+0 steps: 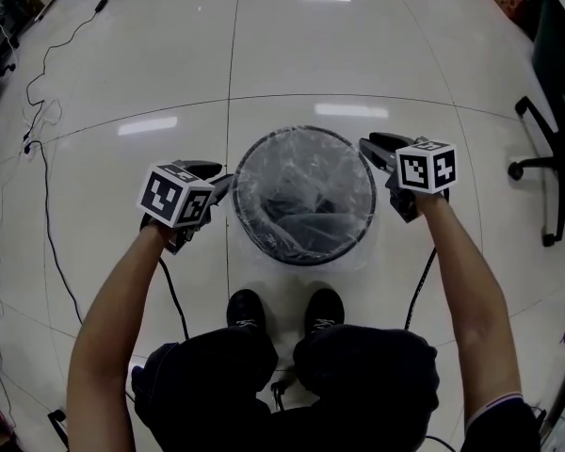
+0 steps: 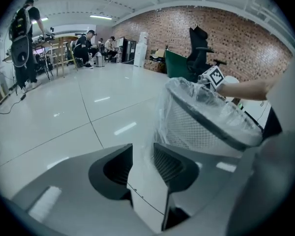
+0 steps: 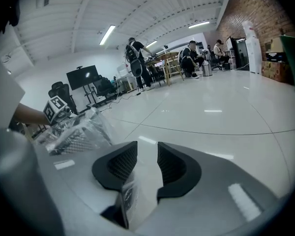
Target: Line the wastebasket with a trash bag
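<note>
Bag (image 1: 306, 191) inside mesh wastebasket (image 1: 264, 244)

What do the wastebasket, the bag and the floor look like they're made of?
Wastebasket: dark mesh, probably metal wire; a fine grid shows in its wall.
Bag: thin clear plastic film, glossy and crinkled; the mesh shows through it.
Floor: hard, polished, pale, maybe tile or coated concrete; it mirrors the ceiling lights.

The left gripper (image 2: 142, 163) stands with its jaws apart just beside the mesh wastebasket (image 2: 196, 129). The clear trash bag (image 2: 211, 104) is folded over the rim and hangs down its side. A bare forearm (image 2: 248, 88) reaches to the far rim, a brick wall (image 2: 187, 28) behind.
</note>
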Motion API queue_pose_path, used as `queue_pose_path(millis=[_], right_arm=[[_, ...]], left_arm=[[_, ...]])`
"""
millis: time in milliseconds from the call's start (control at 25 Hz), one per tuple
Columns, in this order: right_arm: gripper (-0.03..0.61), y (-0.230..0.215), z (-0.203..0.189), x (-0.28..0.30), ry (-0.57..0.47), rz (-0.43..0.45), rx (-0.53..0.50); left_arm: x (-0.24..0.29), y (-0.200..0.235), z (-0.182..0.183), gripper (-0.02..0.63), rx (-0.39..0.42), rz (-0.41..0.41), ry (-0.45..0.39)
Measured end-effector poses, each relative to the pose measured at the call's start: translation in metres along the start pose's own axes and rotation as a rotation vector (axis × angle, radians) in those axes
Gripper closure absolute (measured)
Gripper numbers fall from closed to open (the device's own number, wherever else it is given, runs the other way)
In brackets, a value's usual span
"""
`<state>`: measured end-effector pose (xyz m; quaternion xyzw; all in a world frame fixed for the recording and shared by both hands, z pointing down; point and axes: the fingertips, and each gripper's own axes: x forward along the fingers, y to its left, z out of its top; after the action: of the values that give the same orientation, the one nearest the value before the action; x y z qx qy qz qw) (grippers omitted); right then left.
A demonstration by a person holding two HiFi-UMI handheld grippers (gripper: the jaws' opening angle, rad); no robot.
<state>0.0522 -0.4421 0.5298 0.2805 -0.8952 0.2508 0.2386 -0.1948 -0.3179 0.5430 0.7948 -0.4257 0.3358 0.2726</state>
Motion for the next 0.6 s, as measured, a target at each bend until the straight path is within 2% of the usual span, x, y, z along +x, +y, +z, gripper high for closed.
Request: queue_pose_path(millis=[120, 240, 320, 480, 600], right_arm=[[0.463, 0.003, 0.013, -0.018, -0.037, -0.028, -0.018], [0.469, 0.016, 0.029, -0.039, -0.079, -0.053, -0.053], [0.515, 0.034, 0.044, -0.054, -0.110, -0.049, -0.098], [0.570, 0.077, 0.075, -0.082, -0.183, -0.026, -0.168], [0.577, 0.114, 0.089, -0.102, -0.232, -0.003, -0.200]], left_arm=[[-0.018, 0.001, 0.011, 0.482, 0.006, 0.043, -0.044], [-0.040, -0.005, 0.030, 0.485, 0.010, 0.076, -0.124], [-0.058, -0.014, 0.047, 0.496, 0.028, 0.091, -0.189], [-0.094, -0.036, 0.083, 0.603, 0.083, 0.129, -0.301], [-0.121, -0.057, 0.108, 0.603, 0.093, 0.126, -0.384]])
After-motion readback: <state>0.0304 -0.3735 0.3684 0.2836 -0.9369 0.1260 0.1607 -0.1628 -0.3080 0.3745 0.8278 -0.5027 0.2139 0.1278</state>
